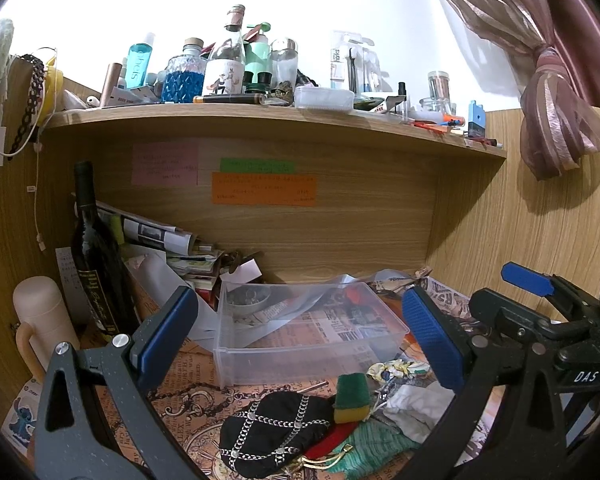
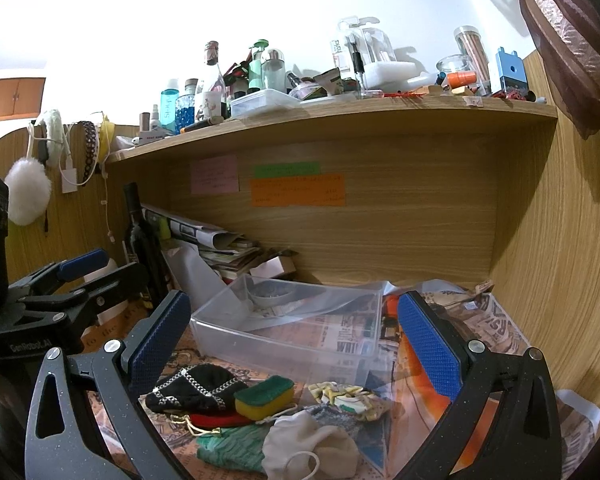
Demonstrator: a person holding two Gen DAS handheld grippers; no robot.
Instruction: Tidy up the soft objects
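Several soft objs (image 2: pixel 268 412) (crumpled, heaped)

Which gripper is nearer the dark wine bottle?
Left. The left gripper is open with its left finger beside the wine bottle; the right gripper is open farther right, past the clear bin.

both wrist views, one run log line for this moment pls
left claw: open, empty | right claw: open, empty | clear bin: no soft items | sponge, black pouch, white pouch: on desk
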